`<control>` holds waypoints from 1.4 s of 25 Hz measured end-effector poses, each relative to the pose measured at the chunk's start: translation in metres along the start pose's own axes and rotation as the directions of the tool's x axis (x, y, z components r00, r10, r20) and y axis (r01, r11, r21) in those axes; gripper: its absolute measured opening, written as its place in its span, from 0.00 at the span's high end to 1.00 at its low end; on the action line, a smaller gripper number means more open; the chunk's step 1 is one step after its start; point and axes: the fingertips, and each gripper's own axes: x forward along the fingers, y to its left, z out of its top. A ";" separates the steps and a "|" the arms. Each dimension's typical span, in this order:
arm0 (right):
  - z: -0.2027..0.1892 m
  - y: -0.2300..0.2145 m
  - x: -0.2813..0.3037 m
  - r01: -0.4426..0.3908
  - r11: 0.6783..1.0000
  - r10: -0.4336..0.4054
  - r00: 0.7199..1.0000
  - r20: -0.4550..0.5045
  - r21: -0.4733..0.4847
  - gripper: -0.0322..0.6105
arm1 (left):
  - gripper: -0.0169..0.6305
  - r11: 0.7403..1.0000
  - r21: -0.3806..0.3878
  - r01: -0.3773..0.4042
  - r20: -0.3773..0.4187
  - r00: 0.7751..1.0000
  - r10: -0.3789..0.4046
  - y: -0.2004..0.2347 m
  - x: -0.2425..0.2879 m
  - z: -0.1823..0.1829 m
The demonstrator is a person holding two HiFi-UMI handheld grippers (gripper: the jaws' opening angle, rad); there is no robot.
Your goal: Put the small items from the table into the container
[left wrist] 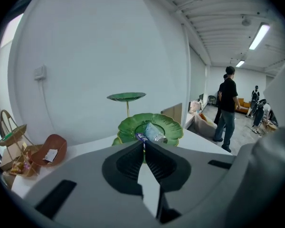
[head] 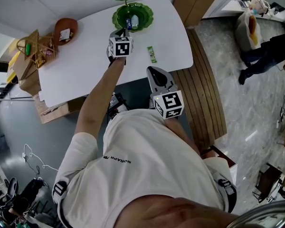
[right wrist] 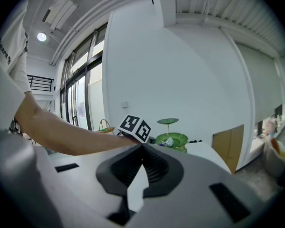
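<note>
Brown bowl [head: 71, 23] (paper [head: 64, 33] inside) near green dish [head: 147, 13]

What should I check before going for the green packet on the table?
1. The left claw is empty: ok, jaws together, nothing between them.
2. It is open for a grasp: not ok, shut.
3. The green packet is free: ok, flat on the white table, apart from the green leaf dish.
4. That dish has room: ok, its lower bowl holds only a few packets.
5. The right claw is out of the way: ok, shut, back at the table's near edge.
6. Nothing else is loose: cannot tell; a paper lies in the brown bowl.
</note>
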 end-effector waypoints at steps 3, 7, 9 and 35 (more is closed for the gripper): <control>0.001 0.001 0.001 -0.001 1.000 0.001 1.000 0.001 0.000 0.94 | 0.97 1.000 0.002 -0.007 0.026 1.000 0.007 0.001 -0.008 0.003; 0.000 0.002 0.001 -0.002 1.000 0.002 1.000 0.003 0.001 0.94 | 0.97 1.000 -0.024 0.000 0.046 0.999 0.001 -0.005 -0.021 0.002; 0.001 0.003 0.002 -0.003 1.000 0.003 1.000 0.006 0.002 0.94 | 0.97 0.999 -0.036 0.005 0.056 0.998 -0.002 -0.009 -0.027 0.003; -0.001 0.000 -0.004 0.016 1.000 -0.016 1.000 0.001 0.011 0.94 | 0.97 0.986 -0.162 0.028 0.061 0.998 -0.018 -0.045 -0.082 -0.043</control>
